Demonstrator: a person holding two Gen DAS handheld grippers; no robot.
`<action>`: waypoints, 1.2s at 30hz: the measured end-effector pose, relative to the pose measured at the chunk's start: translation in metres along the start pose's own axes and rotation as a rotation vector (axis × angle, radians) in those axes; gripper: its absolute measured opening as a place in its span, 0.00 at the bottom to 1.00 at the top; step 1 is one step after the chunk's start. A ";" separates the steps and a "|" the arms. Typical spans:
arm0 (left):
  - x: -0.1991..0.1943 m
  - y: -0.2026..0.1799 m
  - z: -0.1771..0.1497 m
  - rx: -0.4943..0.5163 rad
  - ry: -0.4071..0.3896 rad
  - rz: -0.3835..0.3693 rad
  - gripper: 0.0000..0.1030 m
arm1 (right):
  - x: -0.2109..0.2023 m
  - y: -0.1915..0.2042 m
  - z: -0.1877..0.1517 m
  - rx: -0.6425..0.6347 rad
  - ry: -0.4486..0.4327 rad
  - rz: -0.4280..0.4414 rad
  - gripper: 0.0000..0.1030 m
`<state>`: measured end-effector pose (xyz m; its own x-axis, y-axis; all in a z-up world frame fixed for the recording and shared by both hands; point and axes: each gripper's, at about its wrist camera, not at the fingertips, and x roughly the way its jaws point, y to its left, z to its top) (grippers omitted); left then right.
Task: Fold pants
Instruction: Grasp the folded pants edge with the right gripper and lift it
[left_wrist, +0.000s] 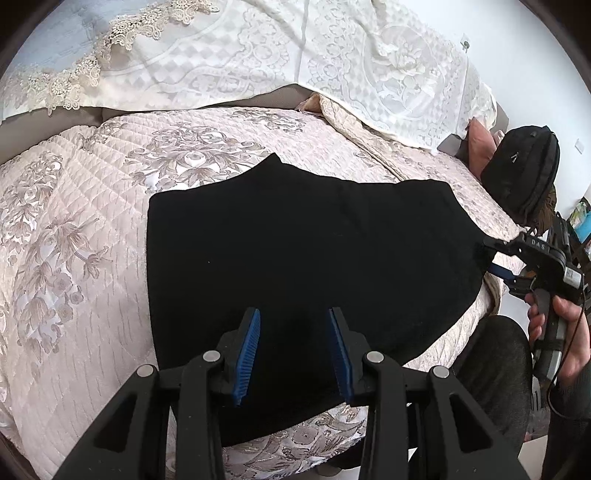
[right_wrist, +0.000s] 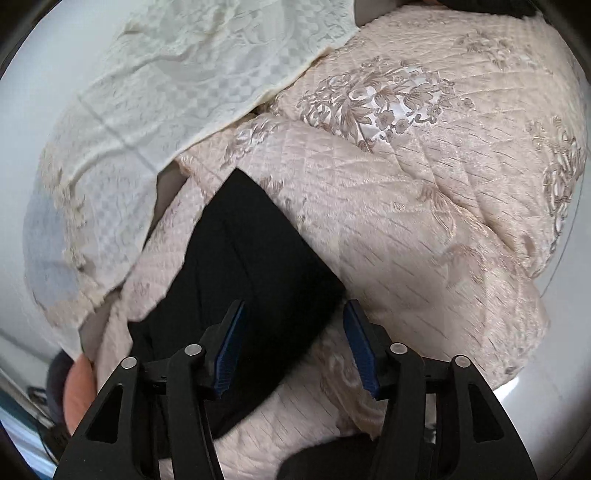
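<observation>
The black pants (left_wrist: 295, 240) lie folded flat on the quilted bedspread (left_wrist: 74, 221). In the left wrist view my left gripper (left_wrist: 293, 354) hangs open over the pants' near edge, with nothing pinched between its blue pads (left_wrist: 247, 350). My right gripper (left_wrist: 496, 258) shows at the pants' right edge, held in a hand (left_wrist: 569, 332). In the right wrist view the right gripper (right_wrist: 295, 347) stands wide open. A corner of the pants (right_wrist: 236, 266) lies below and toward its left finger, and the pads are not pressing on it.
A white lace cover (left_wrist: 295, 48) drapes over the back of the bed. A black padded bag (left_wrist: 524, 173) and a pink cushion (left_wrist: 480, 147) sit at the far right. The person's dark-clad knee (left_wrist: 491, 354) is by the bed's right edge.
</observation>
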<state>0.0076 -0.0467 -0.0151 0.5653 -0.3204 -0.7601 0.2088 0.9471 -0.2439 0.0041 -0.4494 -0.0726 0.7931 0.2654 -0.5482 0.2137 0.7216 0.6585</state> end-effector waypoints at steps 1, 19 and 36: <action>0.001 0.001 0.001 -0.001 0.001 0.000 0.38 | 0.002 0.003 0.002 0.004 0.002 0.001 0.58; 0.000 0.003 0.004 -0.005 -0.005 0.002 0.38 | 0.009 0.003 0.010 0.105 -0.018 0.023 0.25; -0.016 0.023 0.001 -0.063 -0.046 0.021 0.38 | -0.027 0.084 0.008 -0.107 -0.077 0.222 0.18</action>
<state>0.0041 -0.0202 -0.0082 0.6053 -0.2997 -0.7374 0.1467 0.9525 -0.2667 0.0049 -0.4005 0.0018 0.8557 0.3787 -0.3525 -0.0289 0.7153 0.6983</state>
